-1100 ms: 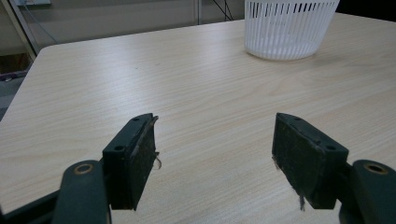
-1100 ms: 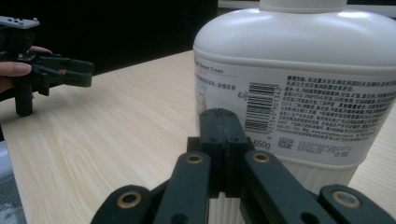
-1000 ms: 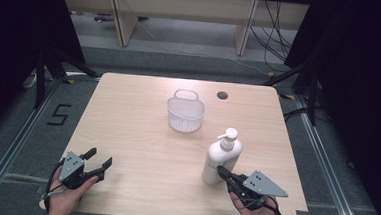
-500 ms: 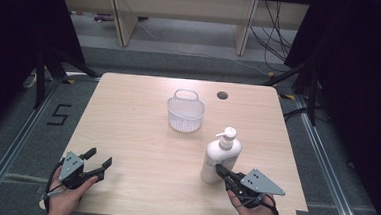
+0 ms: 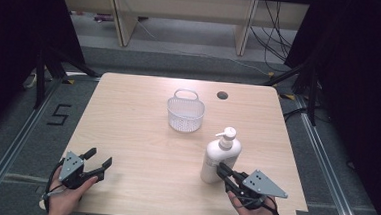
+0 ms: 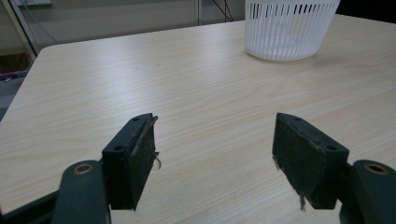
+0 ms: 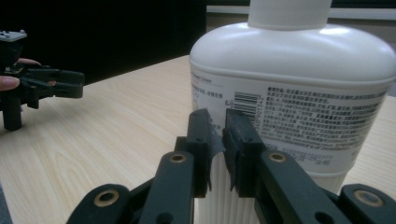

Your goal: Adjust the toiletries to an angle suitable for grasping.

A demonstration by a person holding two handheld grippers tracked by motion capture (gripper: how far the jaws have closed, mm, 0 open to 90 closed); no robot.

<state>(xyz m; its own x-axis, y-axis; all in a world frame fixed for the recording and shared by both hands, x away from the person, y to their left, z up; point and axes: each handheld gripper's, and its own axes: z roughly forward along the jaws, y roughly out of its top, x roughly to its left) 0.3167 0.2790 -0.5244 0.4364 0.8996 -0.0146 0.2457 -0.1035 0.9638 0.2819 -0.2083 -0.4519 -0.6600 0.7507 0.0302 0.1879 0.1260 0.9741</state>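
Note:
A white pump bottle (image 5: 219, 154) (image 7: 299, 70) stands upright on the front right of the wooden table (image 5: 136, 134). My right gripper (image 5: 221, 167) (image 7: 217, 121) points at the bottle's lower side. Its tips sit just in front of the label and its jaws have just been opening. A narrow gap shows between them, with nothing in it. At the front left, my left gripper (image 5: 100, 158) (image 6: 215, 135) rests low over the table, open wide, holding nothing. A white slotted basket (image 5: 185, 112) (image 6: 289, 28) with a handle stands in the middle of the table, farther back.
A round cable hole (image 5: 223, 95) lies in the tabletop behind the basket, to its right. Dark curtains flank the table, and shelving stands beyond its far edge. Bare wood stretches between the two grippers.
In the high view nothing has visibly moved; both hands, the bottle and the basket keep their places.

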